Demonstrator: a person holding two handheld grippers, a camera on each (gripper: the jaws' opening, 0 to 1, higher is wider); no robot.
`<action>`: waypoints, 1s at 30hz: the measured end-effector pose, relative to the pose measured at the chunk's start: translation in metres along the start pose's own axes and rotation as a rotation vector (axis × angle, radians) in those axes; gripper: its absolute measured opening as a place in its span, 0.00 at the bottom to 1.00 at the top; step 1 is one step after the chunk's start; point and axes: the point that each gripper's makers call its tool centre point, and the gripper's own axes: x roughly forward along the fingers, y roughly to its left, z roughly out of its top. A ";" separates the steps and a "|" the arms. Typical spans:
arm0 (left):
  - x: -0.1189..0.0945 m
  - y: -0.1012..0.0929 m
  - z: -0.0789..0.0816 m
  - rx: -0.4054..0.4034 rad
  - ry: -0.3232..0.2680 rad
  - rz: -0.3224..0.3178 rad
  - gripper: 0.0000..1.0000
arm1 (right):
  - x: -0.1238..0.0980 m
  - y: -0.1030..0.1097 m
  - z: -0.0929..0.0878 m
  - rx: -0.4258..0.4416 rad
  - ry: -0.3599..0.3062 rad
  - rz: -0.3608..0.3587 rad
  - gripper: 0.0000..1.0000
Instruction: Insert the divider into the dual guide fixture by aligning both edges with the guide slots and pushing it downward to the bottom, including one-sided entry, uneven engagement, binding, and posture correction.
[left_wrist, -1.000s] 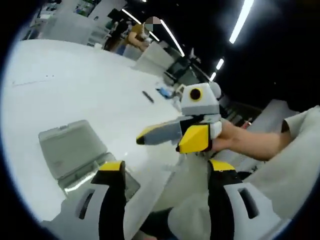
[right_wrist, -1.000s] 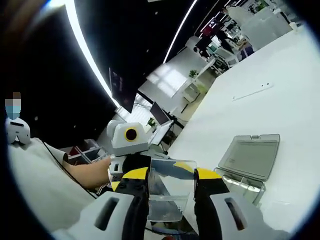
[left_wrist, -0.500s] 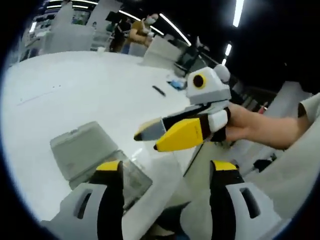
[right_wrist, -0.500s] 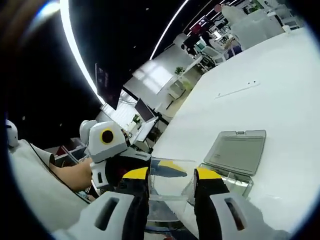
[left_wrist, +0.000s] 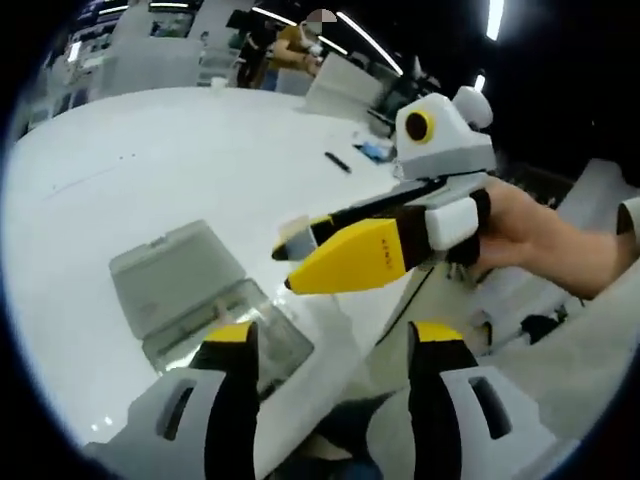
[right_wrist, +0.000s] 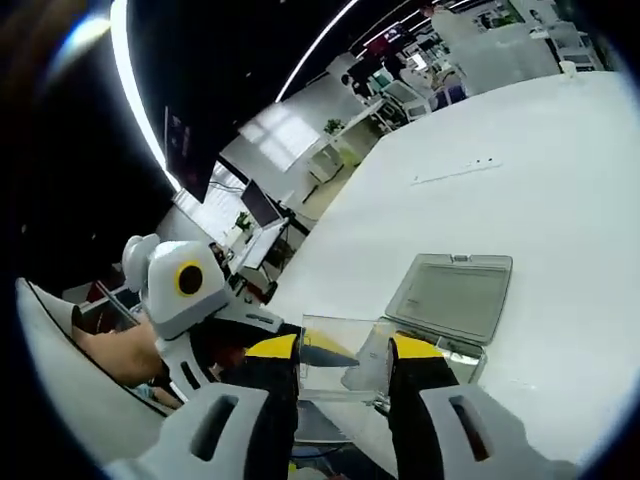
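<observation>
Clear plastic divider sheets (right_wrist: 338, 356): one
Clear plastic hinged-lid boxes (right_wrist: 452, 300): one
Yellow-tipped two-jaw grippers: two — left (left_wrist: 325, 352), right (right_wrist: 340, 352)
White tables (left_wrist: 170, 170): one

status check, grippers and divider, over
Right hand-held gripper shut on clear divider. Left hand-held gripper open, empty. Fixture box open on table, nothing blocking it.

Divider (right_wrist: 335, 357): clear, glossy plastic sheet, pinched in the right claw (right_wrist: 340, 365); fixture (right_wrist: 450, 305): translucent grey plastic box, hinged lid slightly frosted; claw fingers (left_wrist: 232, 352): matt black with smooth yellow tips, on pale grey moulded plastic; surface (left_wrist: 180, 170): white, smooth, faintly sheened.
</observation>
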 end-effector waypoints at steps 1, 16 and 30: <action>0.000 0.001 -0.001 -0.004 0.004 0.007 0.56 | 0.000 -0.002 0.000 0.000 0.006 -0.014 0.30; -0.002 0.013 -0.005 -0.074 0.009 0.097 0.37 | 0.010 -0.006 -0.006 0.023 0.066 -0.134 0.30; 0.003 0.023 -0.010 -0.084 0.038 0.177 0.31 | 0.010 -0.021 -0.009 0.065 0.065 -0.242 0.30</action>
